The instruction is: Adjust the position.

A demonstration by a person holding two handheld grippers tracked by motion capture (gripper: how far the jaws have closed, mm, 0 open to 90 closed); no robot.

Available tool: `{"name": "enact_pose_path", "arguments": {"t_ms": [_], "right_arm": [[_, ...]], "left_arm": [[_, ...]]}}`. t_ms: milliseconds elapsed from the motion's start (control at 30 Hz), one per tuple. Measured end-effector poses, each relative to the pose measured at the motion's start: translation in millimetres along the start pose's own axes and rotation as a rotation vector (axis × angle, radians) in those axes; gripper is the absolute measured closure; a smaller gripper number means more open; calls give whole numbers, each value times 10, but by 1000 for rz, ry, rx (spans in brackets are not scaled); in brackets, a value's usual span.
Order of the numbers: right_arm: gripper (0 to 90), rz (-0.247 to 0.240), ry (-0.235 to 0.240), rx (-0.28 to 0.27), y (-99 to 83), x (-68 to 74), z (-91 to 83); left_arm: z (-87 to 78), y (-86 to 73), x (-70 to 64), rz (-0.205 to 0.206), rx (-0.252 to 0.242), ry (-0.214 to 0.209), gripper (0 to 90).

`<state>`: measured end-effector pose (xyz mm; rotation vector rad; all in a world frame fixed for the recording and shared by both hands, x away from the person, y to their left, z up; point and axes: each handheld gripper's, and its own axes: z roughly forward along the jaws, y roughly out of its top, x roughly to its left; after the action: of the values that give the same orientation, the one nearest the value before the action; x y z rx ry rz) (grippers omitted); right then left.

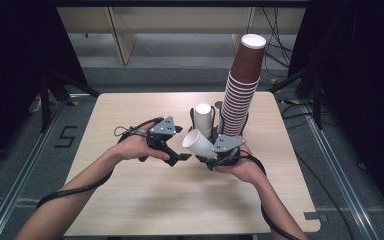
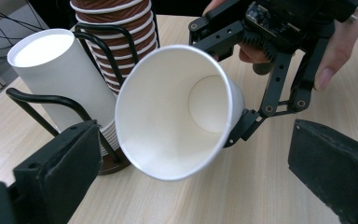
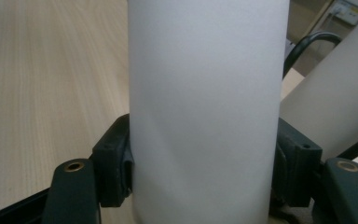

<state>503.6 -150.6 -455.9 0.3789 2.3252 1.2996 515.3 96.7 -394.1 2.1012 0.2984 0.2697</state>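
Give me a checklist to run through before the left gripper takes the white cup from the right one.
1. Right gripper clamped on the white cup: ok, both jaws press its sides in the right gripper view.
2. Left gripper open: ok, jaws stand wide apart.
3. Cup between the left jaws: not ok, it lies beyond them, mouth facing the left gripper.
4. Cup is single, not two stuck together: cannot tell.
5. Cup free of the white stack in the black wire holder: ok, lifted and tilted apart.
6. Tall brown stack untouched: ok, behind the grippers.
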Motion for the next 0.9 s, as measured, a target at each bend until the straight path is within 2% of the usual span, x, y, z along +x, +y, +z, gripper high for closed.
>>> {"name": "enact_pose_path", "arguments": {"t_ms": [100,133,167,367,400,433,467,500,533,600,633,667,833,900], "right_arm": [[350,20,-30,-22,-24,10,-2],[350,46,-42,-25,-35,27,-10],[350,29,-56,-42,-39,17,-5],[350,71,-142,-109,-66,65,-3],[350,93,-153,-115,-73,85,0],[350,86,-166,-127,-81,81,6],[350,106,-169,-120,-91,103,5],[349,96,-176,-130,-94,108,14],[349,117,-188,-138,-100,128,17],[349,119,-195,-148,-105,146,26],[349,108,-205,-150,-107,145,24],[349,121,-221,-159,-108,157,25],[349,136,-237,-174,-111,181,38],[349,146,-247,-179,-118,184,43]], "left_arm": [[6,-19,7,-26,-16,7,24],[6,-25,8,-35,-22,15,25],[11,-32,9,-49,-33,18,25],[29,-68,7,-109,-76,41,25],[31,-71,5,-119,-84,45,25],[32,-73,0,-120,-87,48,25],[33,-78,-3,-112,-93,55,25],[39,-81,-7,-125,-111,55,24],[34,-81,-11,-136,-111,57,24],[51,-92,-14,-145,-129,52,24],[49,-92,-22,-148,-122,60,24],[56,-94,-27,-155,-126,58,24],[80,-79,-43,-154,-133,69,24],[93,-76,-35,-168,-152,67,24]]}}
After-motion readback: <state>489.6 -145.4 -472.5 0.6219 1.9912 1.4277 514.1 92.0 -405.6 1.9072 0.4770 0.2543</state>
